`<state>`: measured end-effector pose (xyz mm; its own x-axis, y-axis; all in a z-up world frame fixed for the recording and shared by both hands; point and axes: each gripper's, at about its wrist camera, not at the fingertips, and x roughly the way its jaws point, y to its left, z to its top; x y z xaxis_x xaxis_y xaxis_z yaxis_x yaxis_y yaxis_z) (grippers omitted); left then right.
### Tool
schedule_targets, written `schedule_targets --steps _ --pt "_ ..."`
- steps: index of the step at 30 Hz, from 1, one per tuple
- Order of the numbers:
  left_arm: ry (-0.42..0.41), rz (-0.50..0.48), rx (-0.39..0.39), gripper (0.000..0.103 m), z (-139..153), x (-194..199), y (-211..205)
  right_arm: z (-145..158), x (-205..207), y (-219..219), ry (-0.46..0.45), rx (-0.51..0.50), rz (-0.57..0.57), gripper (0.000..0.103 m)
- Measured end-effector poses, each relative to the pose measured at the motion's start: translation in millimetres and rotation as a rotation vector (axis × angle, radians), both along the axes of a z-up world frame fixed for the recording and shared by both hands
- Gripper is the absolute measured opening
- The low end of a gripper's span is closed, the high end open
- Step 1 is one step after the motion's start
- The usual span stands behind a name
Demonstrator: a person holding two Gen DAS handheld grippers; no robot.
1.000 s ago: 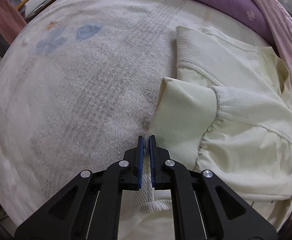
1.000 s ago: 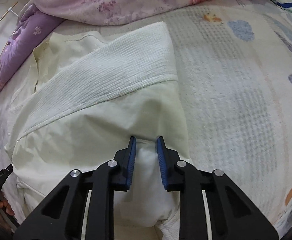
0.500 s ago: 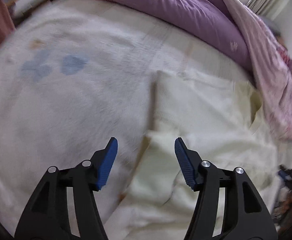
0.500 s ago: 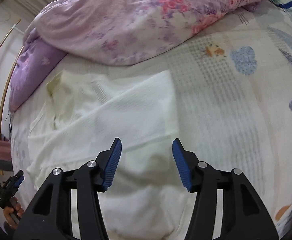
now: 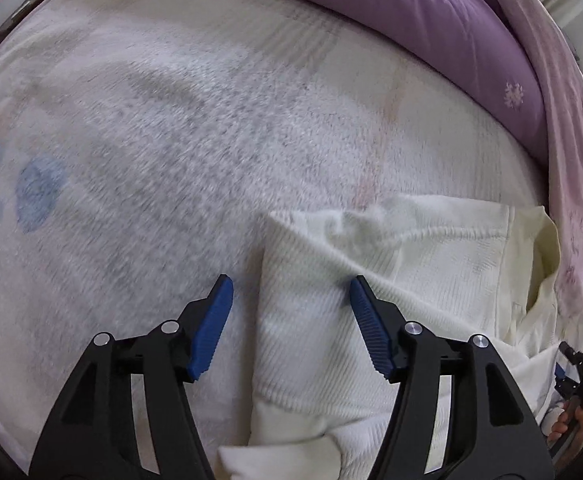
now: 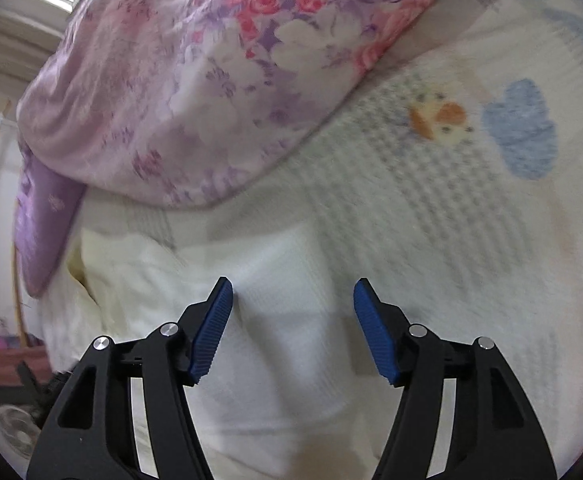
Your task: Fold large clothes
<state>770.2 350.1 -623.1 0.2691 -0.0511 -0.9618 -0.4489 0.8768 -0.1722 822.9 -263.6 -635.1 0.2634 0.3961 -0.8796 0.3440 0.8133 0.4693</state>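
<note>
A cream knitted sweater (image 5: 391,288) lies folded on the bed, sleeves turned in. My left gripper (image 5: 291,312) hovers over its left edge, jaws wide apart and closing. The ribbed edge lies below the gap, and the blue pads (image 5: 211,328) do not touch it. In the right wrist view the same sweater (image 6: 283,360) fills the lower middle. My right gripper (image 6: 293,312) hangs above its right edge with jaws opening and nothing pinched between them.
A white fleece blanket (image 5: 171,140) with blue and orange prints covers the bed. A purple duvet (image 5: 411,8) and a floral quilt (image 6: 211,80) are heaped along the far side. A hand holding the other gripper (image 5: 575,392) shows at the right rim.
Both grippers let go of the sweater cloth and opened. Each slid along the garment toward the heaped quilts, and the right one rolled.
</note>
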Motion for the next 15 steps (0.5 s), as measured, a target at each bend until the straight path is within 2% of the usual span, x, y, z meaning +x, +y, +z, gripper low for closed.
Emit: schedule_targets --steps 1,2,3,5,9,15 --pt "-0.013 -0.015 0.001 0.044 1 2 -3 -2 2 0 0.005 0.025 -0.007 0.061" --pt "-0.021 -0.037 -0.015 0.027 2 6 -7 -4 3 2 0.006 0.026 -0.009 0.059" --pt "-0.011 -0.049 0.022 0.021 3 8 -14 -3 3 4 0.005 -0.006 0.007 0.054" --pt "-0.010 -0.083 0.064 0.010 8 10 -23 -2 2 9 -0.003 -0.020 0.043 0.019" --pt "-0.065 -0.096 0.102 0.009 32 1 -29 27 -14 17 -0.119 -0.046 0.094 0.013" --pt "-0.239 -0.166 0.120 0.009 104 -55 -40 91 -65 10 -0.301 0.001 0.102 0.013"
